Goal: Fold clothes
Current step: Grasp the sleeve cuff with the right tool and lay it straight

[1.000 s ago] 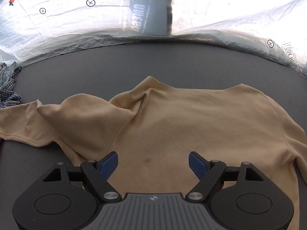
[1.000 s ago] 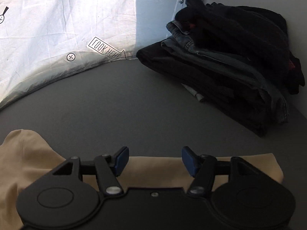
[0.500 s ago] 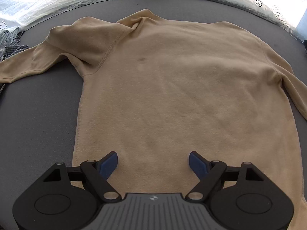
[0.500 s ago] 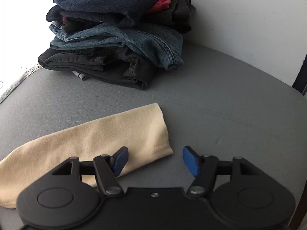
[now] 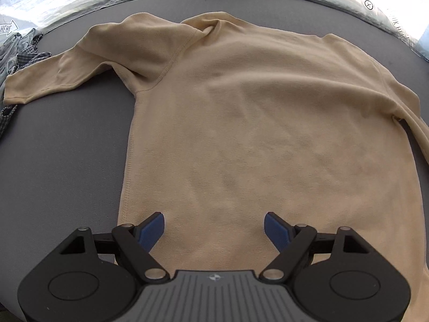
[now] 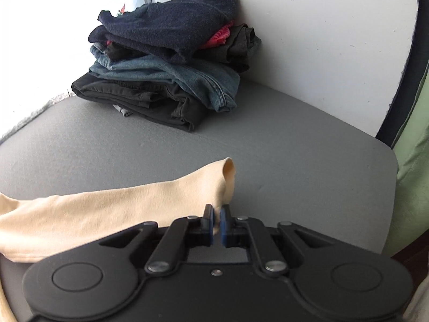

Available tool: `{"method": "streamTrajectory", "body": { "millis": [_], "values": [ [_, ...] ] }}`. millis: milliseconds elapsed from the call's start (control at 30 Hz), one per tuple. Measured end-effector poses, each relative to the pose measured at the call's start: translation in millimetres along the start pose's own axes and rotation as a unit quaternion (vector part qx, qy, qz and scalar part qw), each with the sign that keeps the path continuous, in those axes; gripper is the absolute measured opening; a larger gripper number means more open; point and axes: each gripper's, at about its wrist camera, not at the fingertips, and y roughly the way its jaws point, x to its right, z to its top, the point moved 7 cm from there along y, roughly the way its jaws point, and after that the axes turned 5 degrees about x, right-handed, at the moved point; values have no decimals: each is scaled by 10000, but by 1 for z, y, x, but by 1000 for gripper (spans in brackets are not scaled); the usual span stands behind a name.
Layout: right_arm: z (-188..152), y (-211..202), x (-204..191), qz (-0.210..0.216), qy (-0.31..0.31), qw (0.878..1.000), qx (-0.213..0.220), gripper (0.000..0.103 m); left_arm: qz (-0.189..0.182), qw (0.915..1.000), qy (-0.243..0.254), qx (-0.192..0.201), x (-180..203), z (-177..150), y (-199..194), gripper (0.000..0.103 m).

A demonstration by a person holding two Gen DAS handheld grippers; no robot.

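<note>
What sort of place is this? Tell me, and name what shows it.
Probably a home laundry-folding spot: a beige shirt spread flat on a grey padded surface, a stack of folded dark clothes and jeans against the white wall, and more unfolded clothes at the left edge.

The tan long-sleeved shirt (image 5: 268, 123) is soft, matt, fleecy cloth; the grey worktop (image 5: 67, 145) looks matt and felt-like. Each tool's (image 6: 217, 224) body is matt black plastic, with blue rubbery pads (image 5: 151, 228) and shiny metal rivets (image 6: 272, 264)
</note>
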Motion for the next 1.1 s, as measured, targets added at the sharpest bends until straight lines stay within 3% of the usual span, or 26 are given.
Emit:
{"method": "streamTrajectory", "body": {
  "millis": [67,133,200,333,400,467,600,800,900,1100],
  "values": [
    [-16,8,1,-81,32,9995,-308,7,-41,10000,-73,-36,-5,-2,2,82],
    [-21,4,-1,-198,-80,9994,-290,12,-65,9999,-137,17,-12,-2,-1,82],
    [-21,4,-5,-349,-291,9986,-259,32,-69,9997,-227,102,-22,-3,-5,82],
    [-13,-17,-16,-260,-306,9992,-19,54,-70,9983,-499,290,-50,-7,-16,82],
    [-12,-28,-28,-148,-350,9993,30,81,-80,9969,-640,440,-70,-8,-24,85],
    [-14,-41,-50,173,-373,9992,19,94,-43,9953,-774,573,-91,-8,-31,92],
    [-28,-75,-115,1087,-680,9917,20,102,177,9902,-1214,674,-147,-7,-42,93],
    [-53,-125,-230,2301,-1377,9633,143,103,405,9796,-1801,800,-232,6,-45,95],
    [-70,-140,-281,2678,-1602,9500,116,103,561,9765,-1816,1021,-272,20,-45,95],
    [-115,-154,-370,3010,-2181,9282,169,103,754,9698,-1785,1482,-345,69,-33,95]
  ]
}}
